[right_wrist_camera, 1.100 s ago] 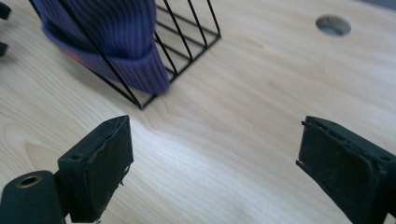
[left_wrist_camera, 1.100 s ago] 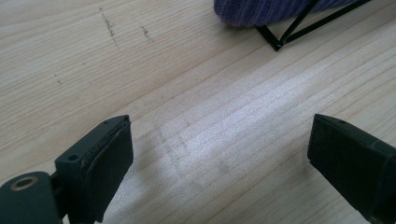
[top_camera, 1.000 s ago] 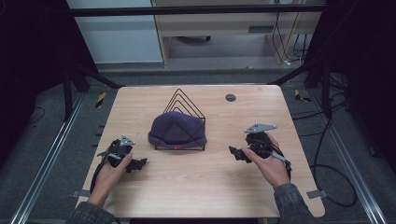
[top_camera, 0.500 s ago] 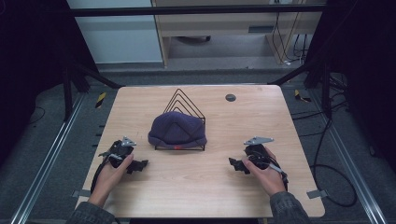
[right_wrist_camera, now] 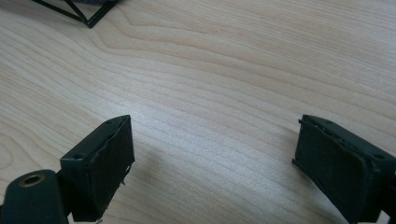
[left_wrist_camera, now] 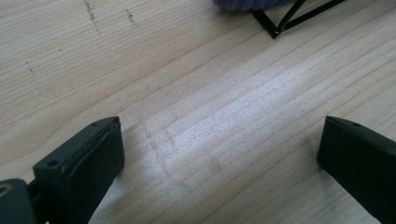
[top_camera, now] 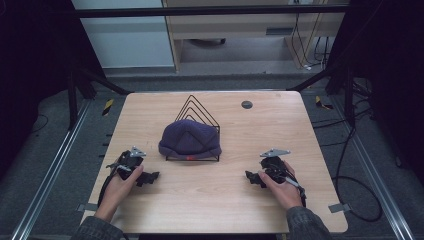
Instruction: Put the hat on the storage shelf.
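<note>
Purple hat (top_camera: pixel 190 138), black wire rack (top_camera: pixel 200 111), pale woodgrain table (top_camera: pixel 280 125).

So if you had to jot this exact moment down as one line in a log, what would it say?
left gripper: open, on table | right gripper: open, on table | purple hat: on wire rack, untouched

Pale wood-grain table (top_camera: pixel 220 195) – knitted purple hat (top_camera: pixel 190 137) – thin black wire rack (top_camera: pixel 202 107)

One wooden table (top_camera: pixel 220 200), one purple knitted hat (top_camera: pixel 190 140), one black wire rack (top_camera: pixel 197 107) with several triangular loops, one small dark round disc (top_camera: pixel 246 104), two hand-held grippers, left gripper (top_camera: pixel 150 177) and right gripper (top_camera: pixel 250 176), two hands
</note>
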A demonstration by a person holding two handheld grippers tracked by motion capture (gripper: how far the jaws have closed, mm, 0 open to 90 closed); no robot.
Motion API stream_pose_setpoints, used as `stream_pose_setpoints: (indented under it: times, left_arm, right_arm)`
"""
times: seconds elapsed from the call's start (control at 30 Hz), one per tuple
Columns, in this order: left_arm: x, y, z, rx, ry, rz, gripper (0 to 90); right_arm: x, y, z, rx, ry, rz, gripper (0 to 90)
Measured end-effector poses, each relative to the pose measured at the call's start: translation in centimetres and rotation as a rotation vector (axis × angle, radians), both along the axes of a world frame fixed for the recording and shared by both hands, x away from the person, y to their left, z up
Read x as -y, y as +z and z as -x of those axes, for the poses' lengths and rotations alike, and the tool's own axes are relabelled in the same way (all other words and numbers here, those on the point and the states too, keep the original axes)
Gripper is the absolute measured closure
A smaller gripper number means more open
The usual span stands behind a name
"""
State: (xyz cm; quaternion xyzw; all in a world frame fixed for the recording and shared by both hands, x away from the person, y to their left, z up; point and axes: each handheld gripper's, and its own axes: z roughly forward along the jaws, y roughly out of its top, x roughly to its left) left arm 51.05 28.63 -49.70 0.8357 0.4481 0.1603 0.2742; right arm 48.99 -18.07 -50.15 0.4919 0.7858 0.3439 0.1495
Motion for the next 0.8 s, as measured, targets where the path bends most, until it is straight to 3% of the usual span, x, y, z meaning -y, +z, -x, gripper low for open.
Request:
stream_pose_setpoints:
  times: [0.3, 0.43, 0.8]
  left_arm:
    - [0.0, -0.1, 0.0, 0.002, 0.004, 0.008, 0.0]
    - [0.1, -0.1, 0.0, 0.008, 0.002, 0.012, 0.0]
    - [-0.1, -0.2, 0.1, 0.025, -0.003, 0.018, 0.0]
  right_arm:
    - [-0.4, -0.4, 0.4, 0.045, -0.009, 0.022, 10.3]
    - [-1.0, -1.0, 0.9, 0.104, -0.005, 0.061, 7.2]
    - [-1.6, -1.1, 1.7, 0.106, -0.026, 0.066, 7.5]
